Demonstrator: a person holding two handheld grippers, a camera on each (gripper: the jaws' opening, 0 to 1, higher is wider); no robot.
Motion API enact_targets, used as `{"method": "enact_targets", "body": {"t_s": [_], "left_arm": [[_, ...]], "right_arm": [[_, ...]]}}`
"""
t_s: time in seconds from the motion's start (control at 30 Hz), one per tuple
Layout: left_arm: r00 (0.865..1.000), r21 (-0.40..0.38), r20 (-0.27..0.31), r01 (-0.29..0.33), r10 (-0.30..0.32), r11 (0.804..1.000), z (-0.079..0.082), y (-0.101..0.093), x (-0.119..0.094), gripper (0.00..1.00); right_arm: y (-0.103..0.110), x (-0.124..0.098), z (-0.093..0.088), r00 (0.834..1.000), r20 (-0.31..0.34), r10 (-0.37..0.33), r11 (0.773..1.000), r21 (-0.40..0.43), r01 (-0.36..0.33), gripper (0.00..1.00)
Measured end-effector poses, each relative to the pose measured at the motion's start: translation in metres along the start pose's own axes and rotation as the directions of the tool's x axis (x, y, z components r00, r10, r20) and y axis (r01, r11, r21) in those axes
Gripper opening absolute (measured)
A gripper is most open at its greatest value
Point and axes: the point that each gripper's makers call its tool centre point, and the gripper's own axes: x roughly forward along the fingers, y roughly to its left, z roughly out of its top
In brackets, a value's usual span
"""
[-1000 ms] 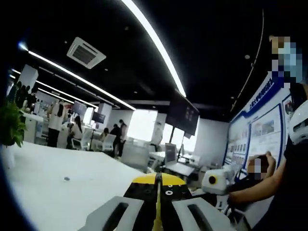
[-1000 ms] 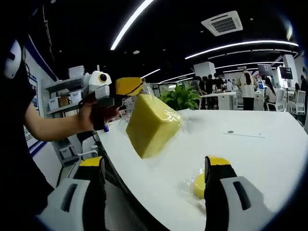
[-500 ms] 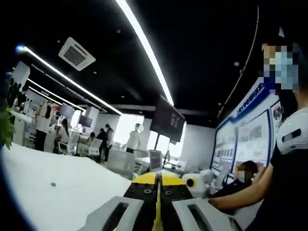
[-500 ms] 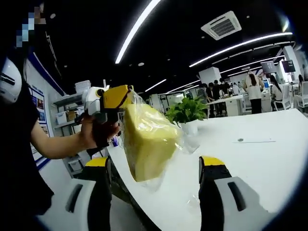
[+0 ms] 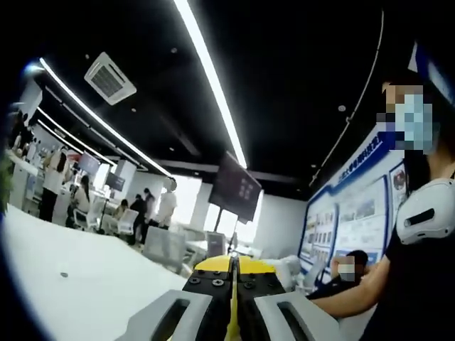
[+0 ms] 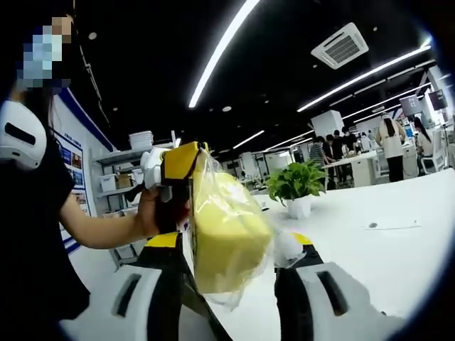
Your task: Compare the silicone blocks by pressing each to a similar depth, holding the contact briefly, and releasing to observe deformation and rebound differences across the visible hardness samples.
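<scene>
One yellow block (image 6: 226, 238) in clear wrap hangs off the table (image 6: 398, 249), above its near edge. The left tongs (image 6: 181, 162) are pinched shut on the wrap at the block's top. The right tongs (image 6: 231, 284) stand wide apart, the block between their jaws; whether they touch it is hard to tell. One potted plant (image 6: 302, 188) stands behind the block. The tabletop right of the block is bare.

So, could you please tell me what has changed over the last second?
The left gripper has carried the bagged yellow block from above the white table to between the right gripper's open jaws. The second yellow block seen on the table earlier is out of frame. The left gripper stays shut on the bag.
</scene>
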Motion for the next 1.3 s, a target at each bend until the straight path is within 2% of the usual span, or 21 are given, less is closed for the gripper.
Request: {"method": "enact_targets", "body": {"t_s": [0.3, 0.6, 0.77, 1.13, 1.3], "left_arm": [[1.000, -0.001, 0.029, -0.010, 0.010, 1.000, 0.006, 0.000, -0.002, 0.00], [0.998, -0.012, 0.058, -0.013, 0.014, 1.000, 0.009, -0.003, -0.001, 0.00], [0.997, -0.022, 0.070, -0.019, 0.020, 1.000, 0.011, -0.002, -0.001, 0.00], [0.997, -0.030, 0.064, -0.029, 0.031, 0.999, 0.007, 0.001, -0.003, 0.00], [0.998, -0.020, 0.038, -0.046, 0.047, 0.999, 0.003, 0.005, -0.003, 0.00]], "right_arm": [[0.009, 0.002, 0.011, 0.999, 0.033, 0.036, 0.999, 0.030, -0.037, 0.31], [0.008, 0.004, 0.014, 0.999, 0.037, 0.002, 1.000, -0.018, -0.001, 0.29], [0.011, 0.003, 0.017, 0.999, 0.038, 0.003, 1.000, -0.010, -0.002, 0.22], [0.009, 0.001, 0.015, 1.000, -0.015, -0.027, 0.999, 0.021, 0.027, 0.12], [0.005, 0.001, 0.011, 0.998, -0.051, -0.038, 0.995, 0.093, 0.043, 0.07]]}}
